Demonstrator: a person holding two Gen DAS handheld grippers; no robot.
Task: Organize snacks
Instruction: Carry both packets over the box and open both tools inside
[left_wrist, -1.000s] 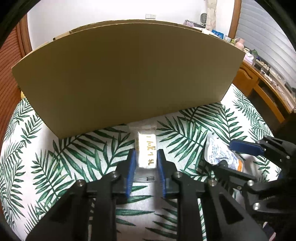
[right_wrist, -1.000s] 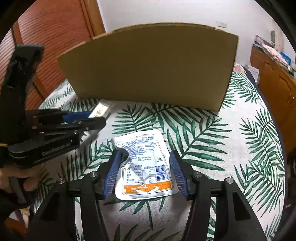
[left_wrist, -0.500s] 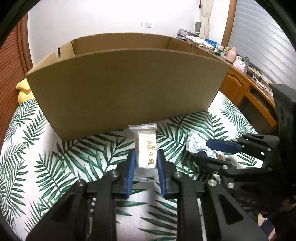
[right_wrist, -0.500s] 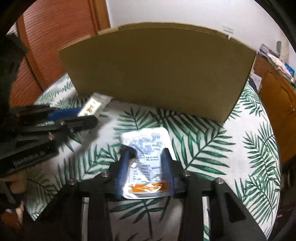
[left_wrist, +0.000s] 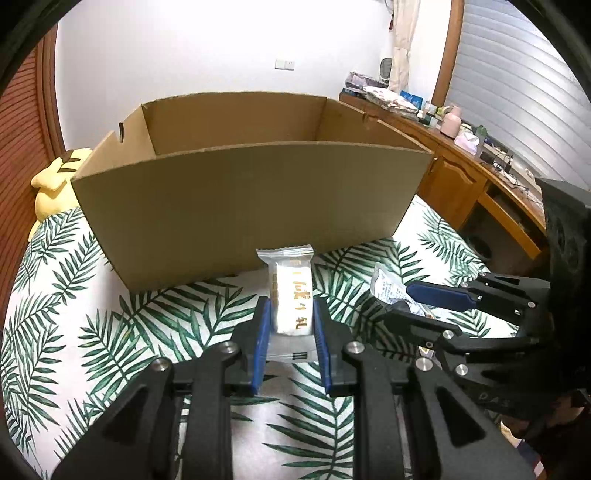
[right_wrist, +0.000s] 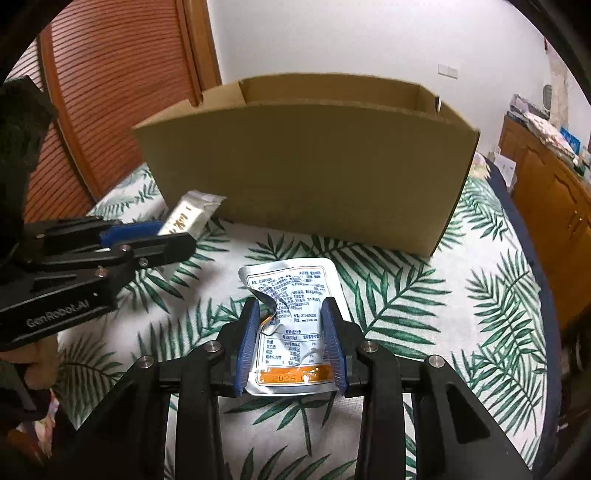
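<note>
1. We judged the step in hand to be carrying both snacks up and over the near wall of the open brown cardboard box (left_wrist: 236, 192). It was best done by raising each packet clear of the rim before moving forward, so no trailing edge caught the cardboard.

2. We had the left gripper (left_wrist: 290, 325) pinching the small white wrapped snack bar with gold lettering (left_wrist: 293, 295) — its blue-padded jaws were pressed against the bar's two long sides, near its lower end. The crimped top end stuck out ahead of the jaws toward the box wall, and in the right wrist view the bar (right_wrist: 190, 216) appeared lifted off the palm-leaf-patterned cloth (right_wrist: 443, 302) on the tabletop.

3. We had the right gripper (right_wrist: 291, 336) clamped on the flat silver foil pouch with blue print and an orange band (right_wrist: 291, 325). The jaws squeezed its sides hard enough to buckle the foil — a crease ran up its left edge. Whether the pouch had left the cloth, we could not tell.

4. We thought the pouch the riskier load: limp and slick, likely to sag or slip, so a steady, level carry suited it. The stiff bar should have ridden well.

5. The box stood just beyond both packets, its inside hidden from us below the rim.
</note>
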